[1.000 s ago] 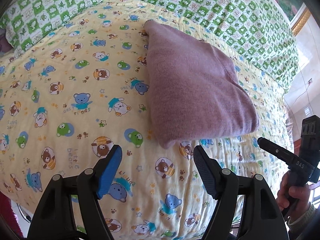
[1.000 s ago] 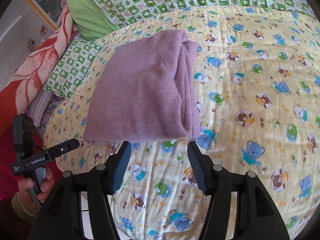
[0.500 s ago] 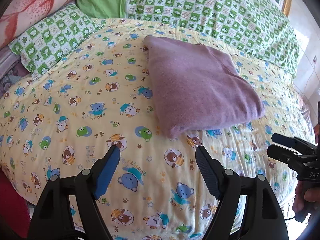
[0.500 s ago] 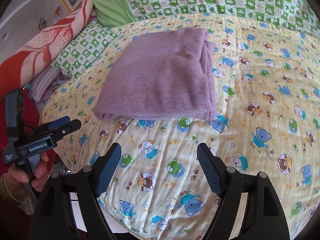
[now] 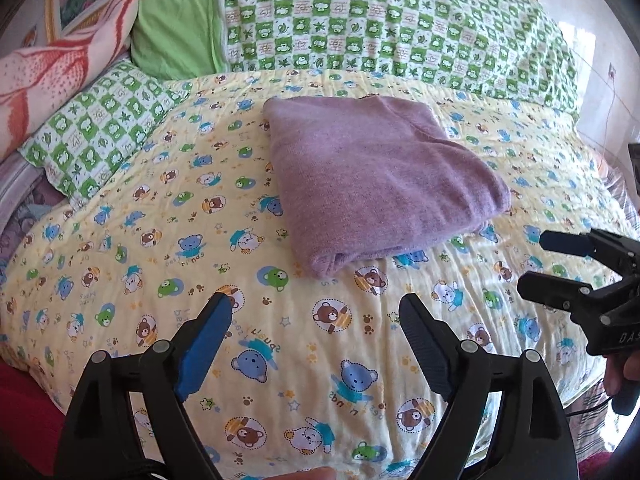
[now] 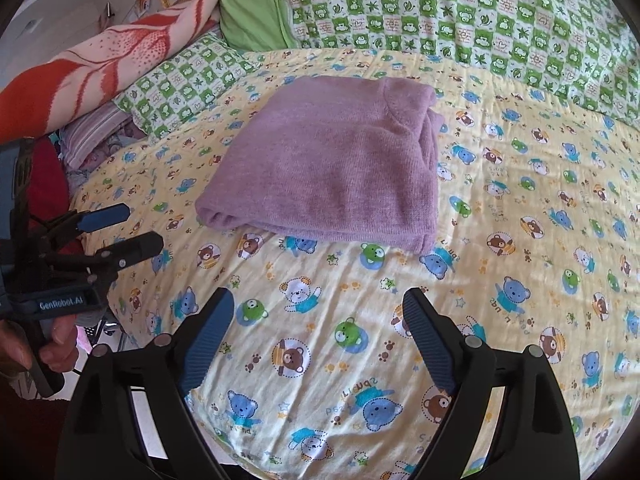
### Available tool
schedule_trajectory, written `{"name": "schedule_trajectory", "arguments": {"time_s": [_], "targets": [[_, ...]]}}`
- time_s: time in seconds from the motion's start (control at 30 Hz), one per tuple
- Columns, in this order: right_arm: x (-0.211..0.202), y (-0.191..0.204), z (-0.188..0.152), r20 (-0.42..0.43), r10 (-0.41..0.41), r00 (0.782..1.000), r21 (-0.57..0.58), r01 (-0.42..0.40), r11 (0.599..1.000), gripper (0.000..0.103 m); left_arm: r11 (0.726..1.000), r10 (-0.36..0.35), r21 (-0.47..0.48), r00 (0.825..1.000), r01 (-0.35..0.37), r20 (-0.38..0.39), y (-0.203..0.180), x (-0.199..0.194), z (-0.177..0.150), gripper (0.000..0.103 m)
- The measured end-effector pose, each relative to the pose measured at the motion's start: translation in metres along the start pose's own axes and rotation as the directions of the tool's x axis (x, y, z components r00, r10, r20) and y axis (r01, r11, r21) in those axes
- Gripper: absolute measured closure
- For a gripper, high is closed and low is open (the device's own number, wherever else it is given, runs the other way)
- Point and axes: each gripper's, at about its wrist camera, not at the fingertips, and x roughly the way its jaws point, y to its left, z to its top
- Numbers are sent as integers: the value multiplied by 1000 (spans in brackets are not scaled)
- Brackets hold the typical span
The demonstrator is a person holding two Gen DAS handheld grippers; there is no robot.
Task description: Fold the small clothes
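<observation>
A purple knit garment (image 5: pixel 376 188) lies folded into a flat rectangle on the yellow bear-print blanket (image 5: pixel 160 240); it also shows in the right wrist view (image 6: pixel 332 168). My left gripper (image 5: pixel 312 304) is open and empty, hovering above the blanket in front of the garment's near corner. My right gripper (image 6: pixel 318 300) is open and empty, also in front of the garment and apart from it. Each gripper shows in the other's view: the right one (image 5: pixel 548 260) at the right edge, the left one (image 6: pixel 136 232) at the left edge.
Green checked bedding (image 5: pixel 380 20) and a green pillow (image 5: pixel 176 28) lie behind the garment. A checked pillow (image 5: pixel 96 128) and a red-and-white blanket (image 5: pixel 60 76) sit at the left. The bed edge drops off near me and at the right.
Both grippers have pulled back and risen away from the folded garment, so more of the bed shows. The garment has stayed in place. Both stay open.
</observation>
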Motion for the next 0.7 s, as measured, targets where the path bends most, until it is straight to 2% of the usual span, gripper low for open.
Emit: {"name": "schedule_trajectory", "arguments": {"time_s": [0.3, 0.7], "targets": [[13, -1, 2, -33, -9, 999, -28, 8, 1000, 15, 1000, 18, -14, 1000, -19, -24, 3, 15, 4, 16], [30, -1, 14, -17, -36, 999, -53, 35, 998, 15, 998, 56, -28, 998, -57, -28, 3, 30, 11, 16]]}}
